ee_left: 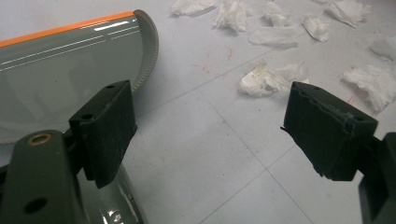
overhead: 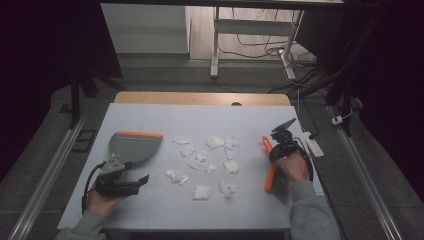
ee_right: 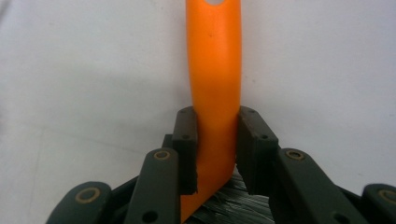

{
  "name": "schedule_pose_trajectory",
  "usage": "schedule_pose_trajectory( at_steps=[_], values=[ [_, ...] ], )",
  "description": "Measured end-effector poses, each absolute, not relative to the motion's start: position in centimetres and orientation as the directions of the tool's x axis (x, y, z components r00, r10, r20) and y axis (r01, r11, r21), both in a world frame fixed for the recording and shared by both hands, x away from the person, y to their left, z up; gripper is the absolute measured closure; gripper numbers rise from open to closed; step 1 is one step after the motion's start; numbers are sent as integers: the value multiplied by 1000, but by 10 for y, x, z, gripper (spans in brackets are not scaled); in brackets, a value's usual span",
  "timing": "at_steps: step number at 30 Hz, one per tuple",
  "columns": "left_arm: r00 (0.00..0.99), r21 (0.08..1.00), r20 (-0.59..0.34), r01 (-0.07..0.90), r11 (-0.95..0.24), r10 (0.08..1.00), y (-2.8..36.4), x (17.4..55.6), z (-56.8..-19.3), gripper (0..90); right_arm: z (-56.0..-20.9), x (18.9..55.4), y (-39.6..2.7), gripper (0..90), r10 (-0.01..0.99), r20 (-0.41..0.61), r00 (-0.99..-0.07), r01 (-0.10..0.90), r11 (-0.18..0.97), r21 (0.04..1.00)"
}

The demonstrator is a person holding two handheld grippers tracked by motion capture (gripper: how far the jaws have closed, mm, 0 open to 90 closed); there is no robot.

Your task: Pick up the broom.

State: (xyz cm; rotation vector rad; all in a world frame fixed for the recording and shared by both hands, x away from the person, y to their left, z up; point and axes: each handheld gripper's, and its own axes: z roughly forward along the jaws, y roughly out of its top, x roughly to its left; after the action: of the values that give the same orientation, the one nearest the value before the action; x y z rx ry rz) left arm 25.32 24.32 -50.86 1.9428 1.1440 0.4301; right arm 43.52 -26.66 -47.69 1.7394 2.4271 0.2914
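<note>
A grey dustpan (overhead: pixel 134 145) with an orange lip lies at the left of the white table cover. My left gripper (overhead: pixel 131 172) stands open just in front of it. In the left gripper view its jaws (ee_left: pixel 208 107) are wide apart over bare table, the left one above the dustpan (ee_left: pixel 70 70) handle. Several crumpled white paper scraps (overhead: pixel 202 159) (ee_left: pixel 271 77) lie scattered across the middle. At the right, my right gripper (overhead: pixel 274 156) (ee_right: pixel 215 135) is shut on the orange handle of a hand brush (overhead: pixel 270 177) (ee_right: pixel 215 60), with dark bristles (ee_right: pixel 233 205) just below the jaws.
The white cover (overhead: pixel 150 120) spans a wooden table whose far edge (overhead: pixel 200 97) shows beyond it. A white power strip (overhead: pixel 314 145) lies off the cover's right edge. Desk legs and loose cables (overhead: pixel 260 50) sit on the floor behind.
</note>
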Motion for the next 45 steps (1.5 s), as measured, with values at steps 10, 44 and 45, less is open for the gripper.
schedule_pose_trajectory(
  at_steps=[10, 44, 45],
  values=[
    [524, 787, -104, 563, -253, 845, 241, 255, -509, 175, -444, 415, -295, 709, 913, 166, -371, 876, 285, 390],
    [520, 792, -84, 553, -259, 850, 219, 266, -500, 185, -417, 391, -267, 707, 668, 410, -621, 623, 104, 775],
    [524, 795, -85, 548, -259, 848, 217, 267, -499, 186, -416, 390, -264, 707, 668, 410, -621, 615, 92, 783]
  ],
)
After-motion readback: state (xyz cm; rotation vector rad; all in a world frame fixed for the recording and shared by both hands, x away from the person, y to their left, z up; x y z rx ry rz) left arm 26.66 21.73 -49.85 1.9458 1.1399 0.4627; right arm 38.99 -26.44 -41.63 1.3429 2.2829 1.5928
